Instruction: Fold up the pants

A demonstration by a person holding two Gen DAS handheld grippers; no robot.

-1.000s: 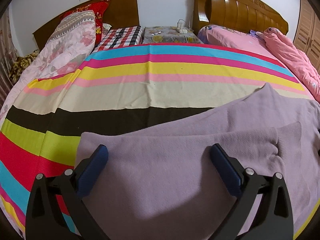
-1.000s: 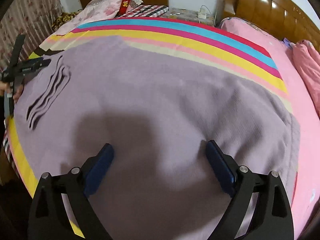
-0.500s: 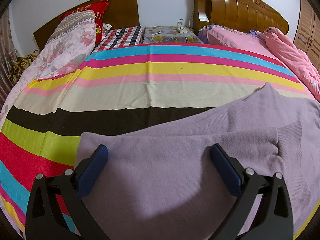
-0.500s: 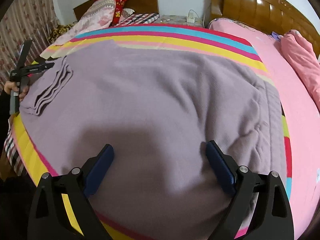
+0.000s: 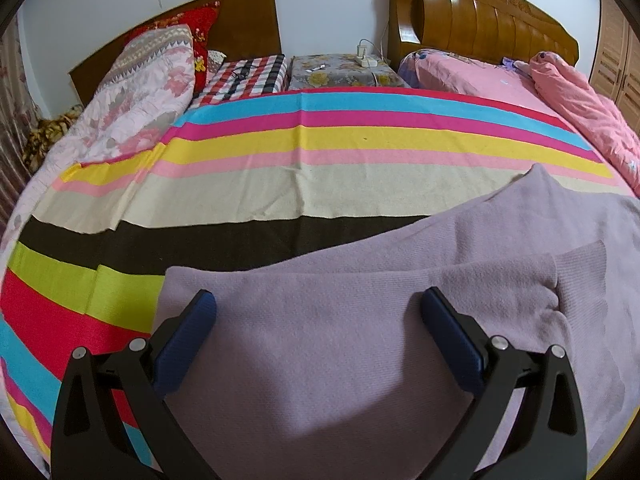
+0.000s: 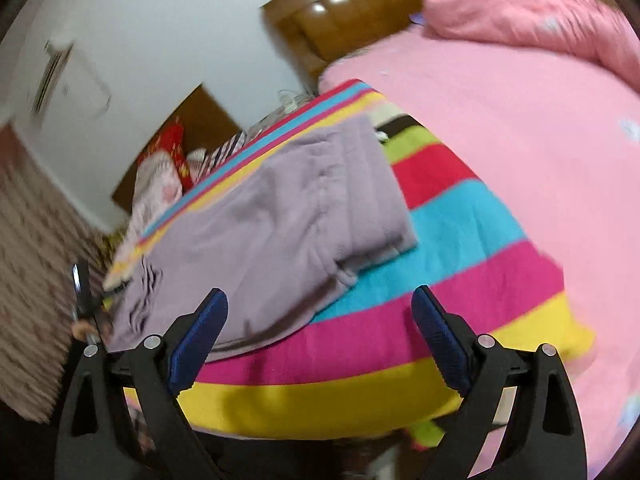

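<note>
The lilac knit pants (image 5: 360, 320) lie spread on the striped blanket (image 5: 280, 184), one layer doubled over another at the right. My left gripper (image 5: 318, 320) hovers open just above the cloth near one end, nothing between its blue pads. In the blurred, tilted right wrist view the pants (image 6: 280, 216) run from centre to lower left. My right gripper (image 6: 320, 320) is open over the blanket's (image 6: 460, 240) edge, off the pants' near side. The other gripper (image 6: 82, 292) shows small at the far left, with a bit of hand below it.
Pillows and a floral quilt (image 5: 140, 92) lie at the bed's head, left. A bedside table (image 5: 340, 68) with a power strip stands between two wooden headboards. A second bed with pink sheet (image 6: 500, 120) and a bunched pink quilt (image 5: 580, 112) adjoins on the right.
My right gripper has pulled back and lifted off the pants, swinging and tilting, so the whole garment and the bed's edge now show. The left gripper has stayed still.
</note>
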